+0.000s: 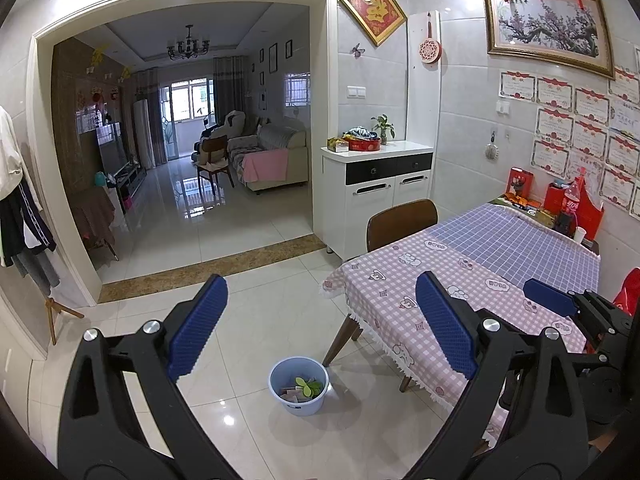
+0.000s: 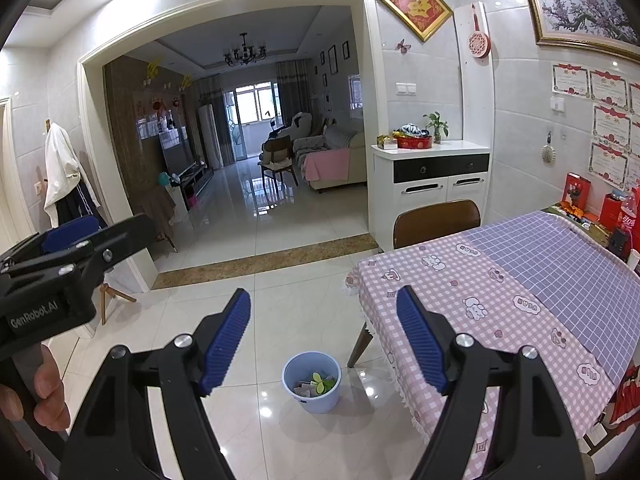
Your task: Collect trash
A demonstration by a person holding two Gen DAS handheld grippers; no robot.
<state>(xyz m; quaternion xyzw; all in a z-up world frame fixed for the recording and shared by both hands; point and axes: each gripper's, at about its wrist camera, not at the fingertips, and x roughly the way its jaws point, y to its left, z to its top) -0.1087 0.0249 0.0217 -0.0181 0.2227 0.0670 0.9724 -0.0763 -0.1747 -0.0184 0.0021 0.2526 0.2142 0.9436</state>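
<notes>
Both hand-held grippers, left (image 1: pixel 320 332) and right (image 2: pixel 324 340), hang released and empty above the round pale-blue plastic bin (image 1: pixel 299 386) on the floor. The bin already holds scraps and sits near the bench (image 1: pixel 460 280), likely for easy dropping.

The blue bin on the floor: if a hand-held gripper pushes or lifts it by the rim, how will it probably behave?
The blue bin looks like thin plastic, so it is probably light and its rim may flex. The floor tiles are glossy, so a push would likely make it slide rather than tip. Only a few scraps lie inside, adding little weight.
</notes>
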